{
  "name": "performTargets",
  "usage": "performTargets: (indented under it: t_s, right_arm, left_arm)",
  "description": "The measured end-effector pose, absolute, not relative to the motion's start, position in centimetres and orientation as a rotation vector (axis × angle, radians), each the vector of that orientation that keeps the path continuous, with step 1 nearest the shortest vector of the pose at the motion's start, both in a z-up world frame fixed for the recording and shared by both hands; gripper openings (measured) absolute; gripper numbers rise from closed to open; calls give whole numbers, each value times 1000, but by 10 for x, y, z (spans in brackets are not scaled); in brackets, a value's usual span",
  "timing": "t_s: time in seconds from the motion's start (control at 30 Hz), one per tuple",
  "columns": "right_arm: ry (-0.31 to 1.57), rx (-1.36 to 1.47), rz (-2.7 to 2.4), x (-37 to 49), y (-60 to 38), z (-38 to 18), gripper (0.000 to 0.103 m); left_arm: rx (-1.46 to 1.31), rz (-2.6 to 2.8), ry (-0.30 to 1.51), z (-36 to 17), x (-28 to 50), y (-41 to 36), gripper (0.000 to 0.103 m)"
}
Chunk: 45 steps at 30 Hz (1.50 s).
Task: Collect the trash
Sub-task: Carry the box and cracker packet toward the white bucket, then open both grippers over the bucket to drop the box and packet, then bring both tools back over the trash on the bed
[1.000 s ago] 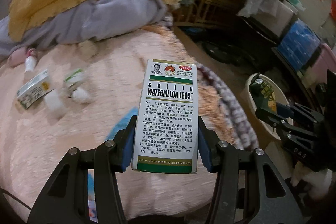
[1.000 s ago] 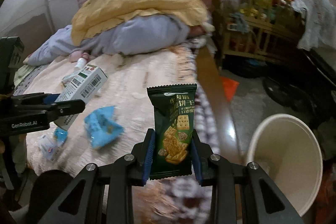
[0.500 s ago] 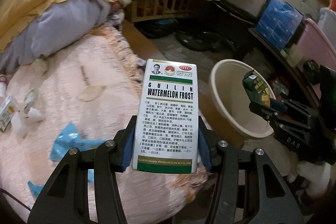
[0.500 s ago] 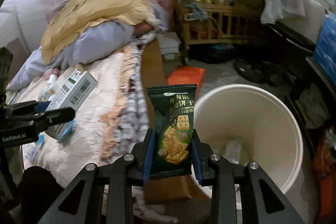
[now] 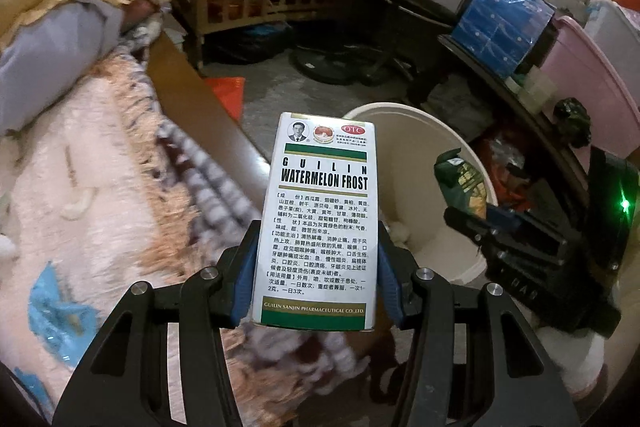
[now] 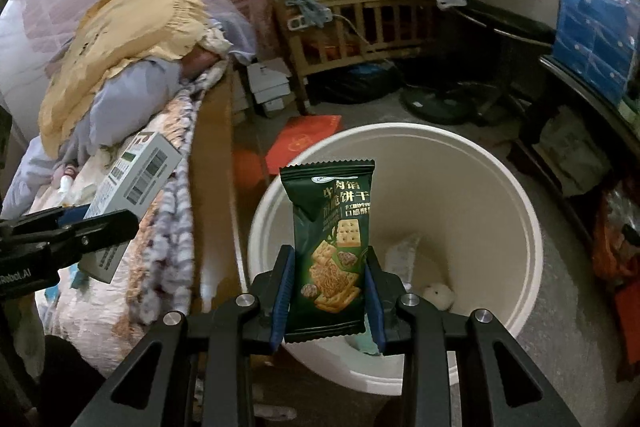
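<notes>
Right gripper [image 6: 329, 291] pinches a green cracker packet [image 6: 330, 247] over the cream bin [image 6: 516, 223], left gripper [image 5: 316, 275] clamps a medicine box [image 5: 320, 219] at its nine o'clock (centre both before releasing).

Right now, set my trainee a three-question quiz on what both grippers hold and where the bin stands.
1. True or false: the left gripper is closed on a white medicine box.
2. What does the right gripper hold? A) a blue wrapper B) a green cracker packet C) a bottle
3. Fill in: the cream bin stands on the ____, beside the bed.

Key
1. True: the box sits upright between the blue pads.
2. B: the packet is pinched at its lower half, in front of the bin's mouth in the right wrist view.
3. Floor. Some trash already lies at the bin's bottom.
</notes>
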State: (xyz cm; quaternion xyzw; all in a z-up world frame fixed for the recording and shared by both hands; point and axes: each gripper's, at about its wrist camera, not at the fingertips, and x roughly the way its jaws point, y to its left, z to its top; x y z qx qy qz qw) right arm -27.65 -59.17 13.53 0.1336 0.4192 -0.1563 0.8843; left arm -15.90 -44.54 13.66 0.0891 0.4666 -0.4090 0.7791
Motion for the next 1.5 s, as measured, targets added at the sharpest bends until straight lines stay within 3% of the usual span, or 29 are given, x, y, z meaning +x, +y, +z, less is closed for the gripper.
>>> performTargets:
  t_s: [0.5, 0.6, 0.67, 0.73, 0.87, 1.5]
  right_arm:
    - [887, 377, -402, -291, -626, 122, 31]
    - [886, 388, -416, -291, -629, 121, 42]
    - [883, 392, -426, -291, -631, 121, 43]
    - [881, 399, -436, -290, -633, 121, 45]
    - [887, 412, -441, -290, -634, 118, 56]
    - [880, 337, -285, -264, -583, 119, 60]
  left_arm:
    - [164, -967, 1063, 115, -158, -498, 50]
    - [137, -992, 1066, 114, -157, -501, 50]
    - [97, -1019, 1071, 113, -156, -502, 52]
    - [80, -1027, 1073, 113, -156, -503, 61]
    - [54, -1027, 1091, 112, -152, -498, 64]
    - [123, -815, 994, 135, -153, -411, 64]
